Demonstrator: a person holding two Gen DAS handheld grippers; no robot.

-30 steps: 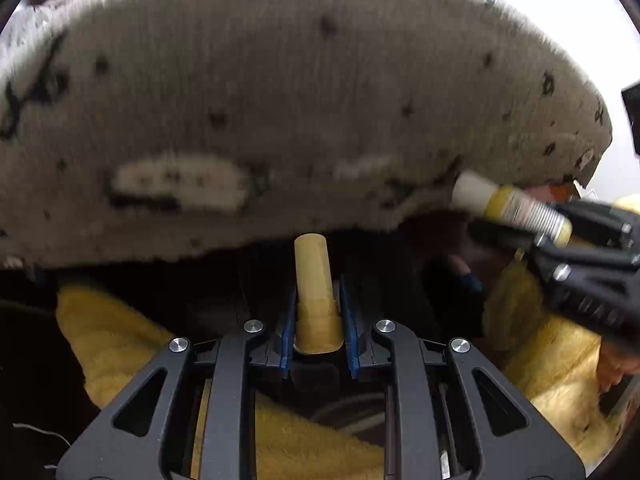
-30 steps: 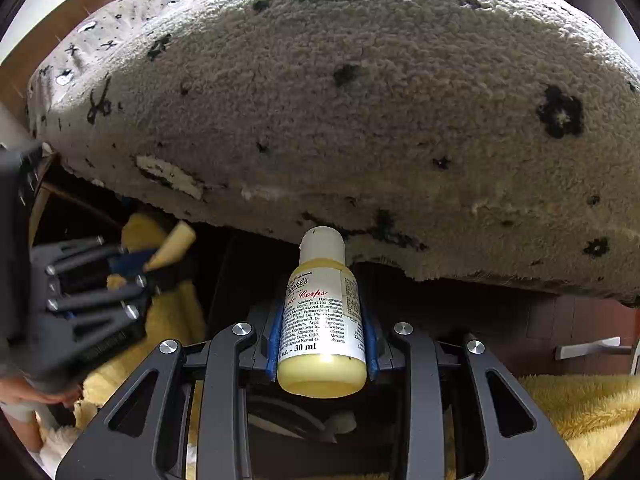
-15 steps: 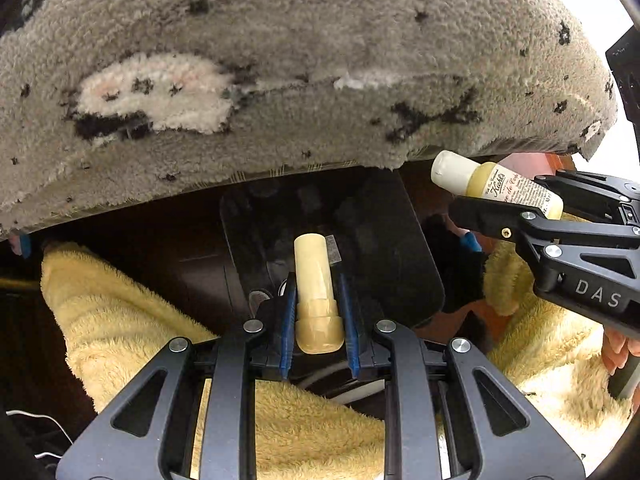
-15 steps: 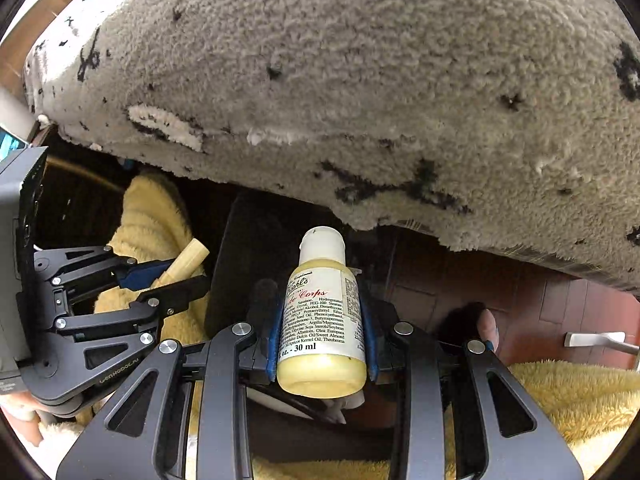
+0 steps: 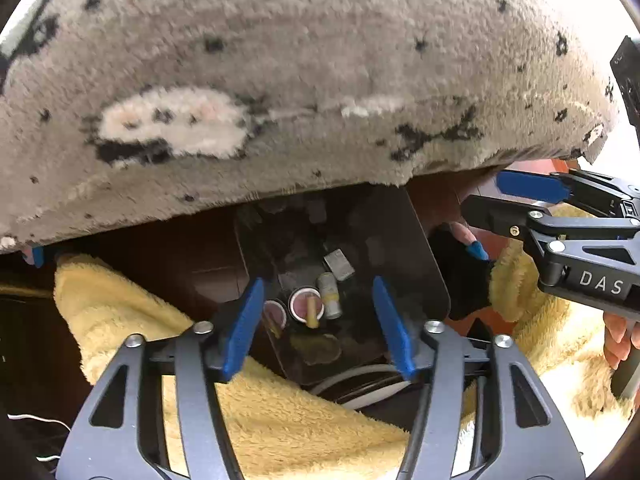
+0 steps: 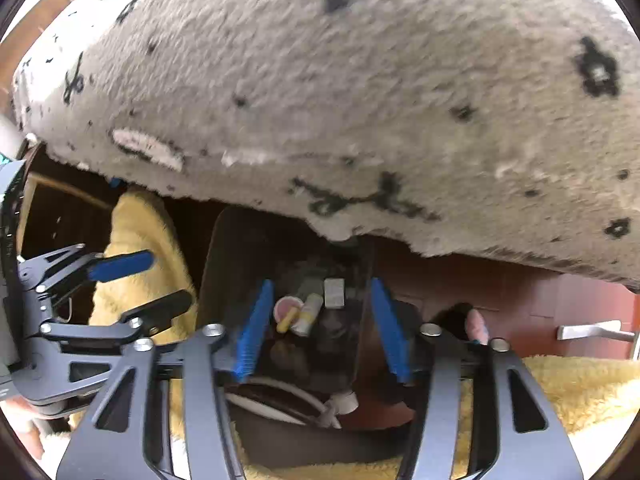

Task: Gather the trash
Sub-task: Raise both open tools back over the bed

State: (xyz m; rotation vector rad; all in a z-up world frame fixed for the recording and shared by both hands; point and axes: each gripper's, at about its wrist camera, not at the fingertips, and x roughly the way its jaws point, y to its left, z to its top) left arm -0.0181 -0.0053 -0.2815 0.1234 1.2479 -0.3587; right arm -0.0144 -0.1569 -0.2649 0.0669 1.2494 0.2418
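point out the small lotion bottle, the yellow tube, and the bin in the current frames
small lotion bottle [image 5: 330, 295]: left wrist view, labelled side.
yellow tube [image 5: 311, 312]: left wrist view, mid-body.
bin [image 5: 416, 264]: left wrist view, bare right wall.

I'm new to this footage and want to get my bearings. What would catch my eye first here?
A shaggy grey rug with black specks fills the top of both views. Below its edge sits a dark bin, and in it lie a small yellow bottle, a tan stick across a pink-rimmed cup and a grey packet. The left gripper and right gripper hover over it with jaws open and empty, with yellow fleece around.
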